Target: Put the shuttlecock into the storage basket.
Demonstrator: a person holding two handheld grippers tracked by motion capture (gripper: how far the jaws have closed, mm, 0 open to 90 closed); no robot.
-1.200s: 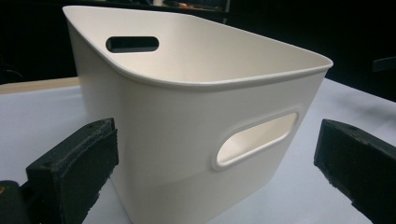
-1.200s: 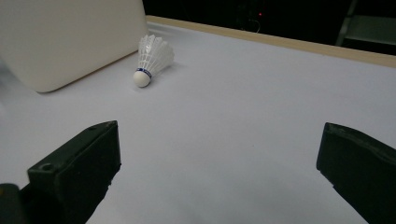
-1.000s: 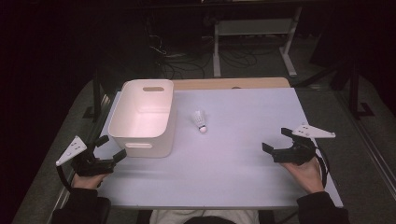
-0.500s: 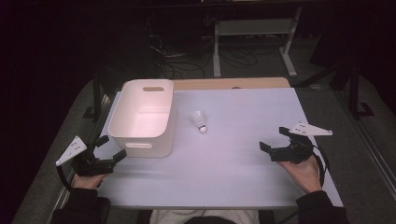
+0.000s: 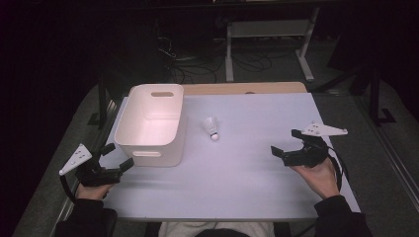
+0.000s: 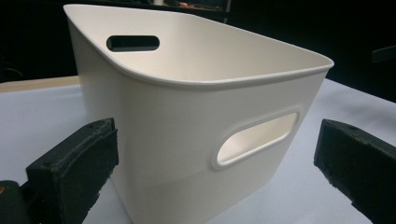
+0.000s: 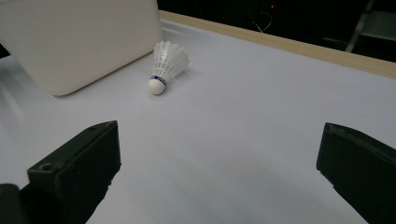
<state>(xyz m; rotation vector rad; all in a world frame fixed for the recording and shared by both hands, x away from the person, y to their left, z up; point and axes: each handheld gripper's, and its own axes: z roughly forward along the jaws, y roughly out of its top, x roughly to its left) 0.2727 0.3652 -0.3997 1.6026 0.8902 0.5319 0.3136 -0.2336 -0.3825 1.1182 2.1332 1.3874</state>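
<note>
A white shuttlecock (image 5: pixel 212 128) lies on its side on the white table (image 5: pixel 237 177), just right of a white plastic bin (image 5: pixel 150 123) with handle slots. The right gripper view has the shuttlecock (image 7: pixel 166 65) ahead, cork end toward me, beside the bin's wall (image 7: pixel 79 42). My right gripper (image 5: pixel 287 144) hovers open near the table's right side, well apart from the shuttlecock. My left gripper (image 5: pixel 116 157) stands open at the table's left edge, close to the bin's near corner (image 6: pixel 196 140). Both hold nothing.
A wooden strip (image 5: pixel 247 88) runs along the table's far edge. Beyond it, in the dark, stand a metal frame (image 5: pixel 267 34) and loose cables (image 5: pixel 188 64) on the floor. Bare tabletop lies between the two grippers.
My right gripper has drifted slightly left, toward the shuttlecock. The left gripper, the bin and the shuttlecock have stayed put.
</note>
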